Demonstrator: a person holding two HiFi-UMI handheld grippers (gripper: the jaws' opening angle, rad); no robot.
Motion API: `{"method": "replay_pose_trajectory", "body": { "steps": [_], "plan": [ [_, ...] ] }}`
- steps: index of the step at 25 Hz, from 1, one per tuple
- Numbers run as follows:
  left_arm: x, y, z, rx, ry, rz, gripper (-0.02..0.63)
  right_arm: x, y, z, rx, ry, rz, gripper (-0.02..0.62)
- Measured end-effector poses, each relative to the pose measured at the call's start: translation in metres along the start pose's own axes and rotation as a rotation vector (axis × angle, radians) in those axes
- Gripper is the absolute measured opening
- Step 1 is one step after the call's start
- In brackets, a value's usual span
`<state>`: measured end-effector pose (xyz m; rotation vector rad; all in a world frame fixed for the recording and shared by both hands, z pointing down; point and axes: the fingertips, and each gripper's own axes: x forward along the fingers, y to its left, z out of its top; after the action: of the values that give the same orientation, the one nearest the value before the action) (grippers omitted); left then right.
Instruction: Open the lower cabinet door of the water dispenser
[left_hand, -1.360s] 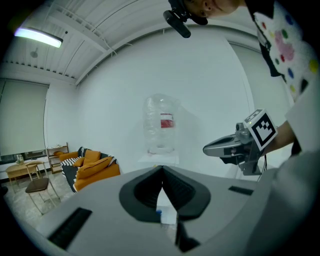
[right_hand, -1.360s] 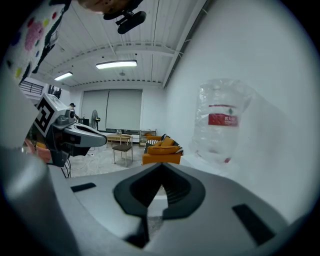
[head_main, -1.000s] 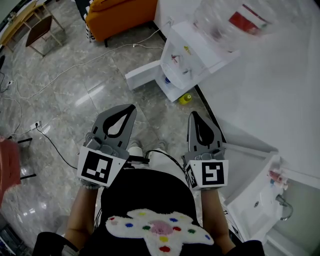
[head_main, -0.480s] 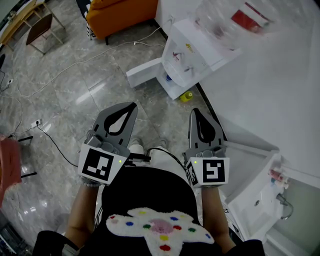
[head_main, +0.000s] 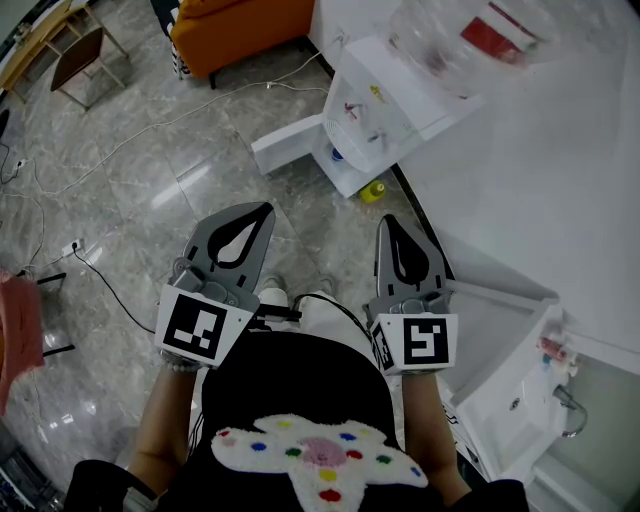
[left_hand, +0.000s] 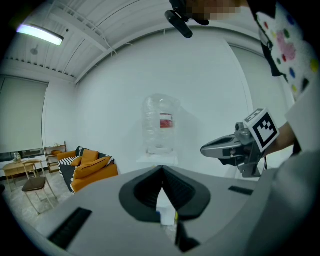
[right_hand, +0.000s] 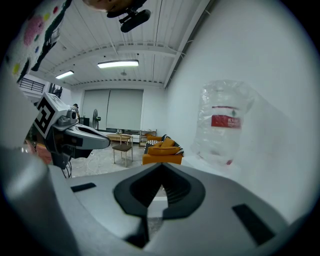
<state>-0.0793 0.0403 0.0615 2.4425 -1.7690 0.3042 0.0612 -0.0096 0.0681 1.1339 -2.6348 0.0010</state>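
Head view puts the water dispenser at the top, against the white wall, a clear bottle on it. Its lower cabinet door seems to us to stand swung out to the left from the base, so we judge it open or nearly so. Our 2 grippers hang at waist height, well apart from the dispenser. The left gripper has its jaws pressed together on nothing, and the right gripper is likewise clenched and empty; each gripper view shows pads meeting with only the room beyond.

If we reach for the door with jaws closed like this, the tips would shove it rather than catch its edge and could swing it shut. A small yellow thing lies on the floor just beside the base, and a cable crosses the tiles near it: a careless step could kick 1 or snag the other.
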Motion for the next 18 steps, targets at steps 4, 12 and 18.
{"method": "replay_pose_trajectory", "body": {
  "steps": [4, 12, 18],
  "plan": [
    [0.0023, -0.0020, -0.0002, 0.004, -0.002, -0.008, 0.012, -0.0010, -0.0007, -0.0009, 0.003, 0.001, -0.002, 0.003],
    [0.0049, -0.0037, 0.0011, 0.008, -0.003, -0.020, 0.012, -0.0012, -0.0008, -0.0001, 0.002, 0.000, -0.003, 0.003],
    [0.0056, -0.0044, 0.0021, 0.008, -0.006, -0.023, 0.012, -0.0002, 0.0018, 0.0010, -0.006, 0.000, 0.008, 0.003]
  ]
}}
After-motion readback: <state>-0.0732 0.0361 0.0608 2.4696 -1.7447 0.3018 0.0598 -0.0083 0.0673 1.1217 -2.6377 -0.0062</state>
